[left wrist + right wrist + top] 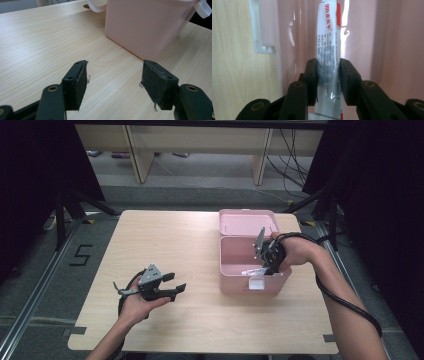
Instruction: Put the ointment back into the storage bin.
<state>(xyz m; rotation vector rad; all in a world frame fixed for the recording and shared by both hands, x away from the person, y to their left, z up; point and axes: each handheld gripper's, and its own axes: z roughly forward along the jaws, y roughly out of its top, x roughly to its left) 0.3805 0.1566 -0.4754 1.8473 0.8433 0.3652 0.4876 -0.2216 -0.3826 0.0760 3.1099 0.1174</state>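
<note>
Gripped a white tube (328,35) with the right gripper (328,72), pads pressed on both flanks of its lower body, with most of the printed length reaching out beyond the jaws. Held it inside the open pink box (235,285), close to the inner wall beside the white latch (263,37), with the lid (247,224) thrown back behind. Could not tell whether the tube's far end touched the box floor. Held the left gripper (176,281) with its jaws apart and empty, low over the table (175,235), well to the left of the box and touching nothing. Judged a slip the likeliest trouble: a glossy, soft skin pinched near one end, so apt to swing between the pads or slide out under any quick turn of the wrist. Judged a harder squeeze no cure, given the risk of denting the tube or forcing its contents toward the cap. Saw a second hazard in the long free end, likely to catch on the rim or the latch if moved at a slant. Reckoned too with the unsteadied box, light enough perhaps to be dragged or tipped by such a snag, with no help at hand from the idle left gripper.
</note>
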